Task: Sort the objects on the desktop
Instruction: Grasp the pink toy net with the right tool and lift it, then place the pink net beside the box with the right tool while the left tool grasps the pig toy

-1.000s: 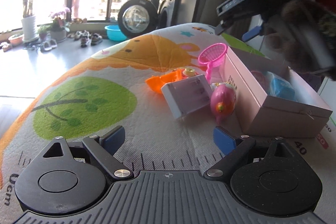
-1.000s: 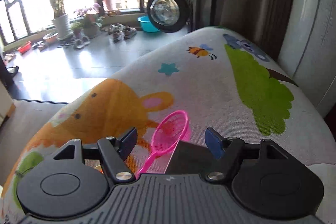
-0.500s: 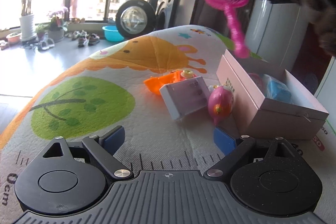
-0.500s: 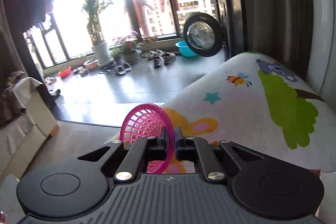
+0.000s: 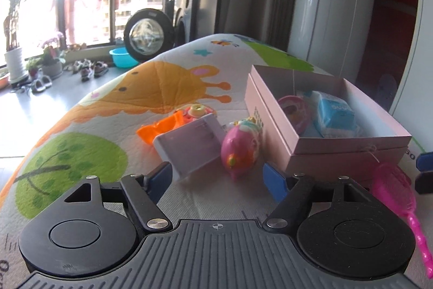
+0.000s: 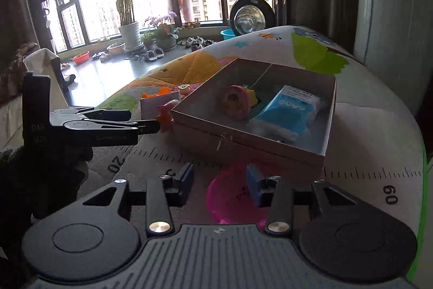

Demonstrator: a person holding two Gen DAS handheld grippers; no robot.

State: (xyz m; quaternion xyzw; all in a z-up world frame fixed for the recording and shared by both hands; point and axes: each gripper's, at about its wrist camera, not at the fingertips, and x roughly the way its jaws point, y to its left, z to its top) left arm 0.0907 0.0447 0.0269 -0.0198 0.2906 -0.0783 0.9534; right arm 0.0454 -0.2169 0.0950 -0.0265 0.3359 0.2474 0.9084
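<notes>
A pink cardboard box [image 5: 349, 153] [image 6: 243, 142] sits on the cartoon play mat and holds a blue packet [image 5: 334, 117] [image 6: 286, 113] and a pink round toy [image 5: 293, 106] [image 6: 235, 100]. The pink toy net [image 5: 397, 191] [image 6: 232, 199] lies on the mat in front of the box. My right gripper [image 6: 219, 180] is open right over the net, its fingers either side of the hoop. My left gripper [image 5: 217, 176] is open and empty, just short of a white block [image 5: 190, 146], a pink pig toy [image 5: 239, 151] and an orange toy [image 5: 159, 126].
The left gripper's body [image 6: 89, 126] shows at the left of the right wrist view. A small yellow-pink ring toy [image 5: 197, 110] lies behind the white block. The mat [image 5: 81, 153] drops away at the left and far edges; a white wall [image 5: 341, 4] stands to the right.
My right gripper carried the pink net down from high above the box, set it on the mat in front of the box and opened. The left gripper moved slightly closer to the toys.
</notes>
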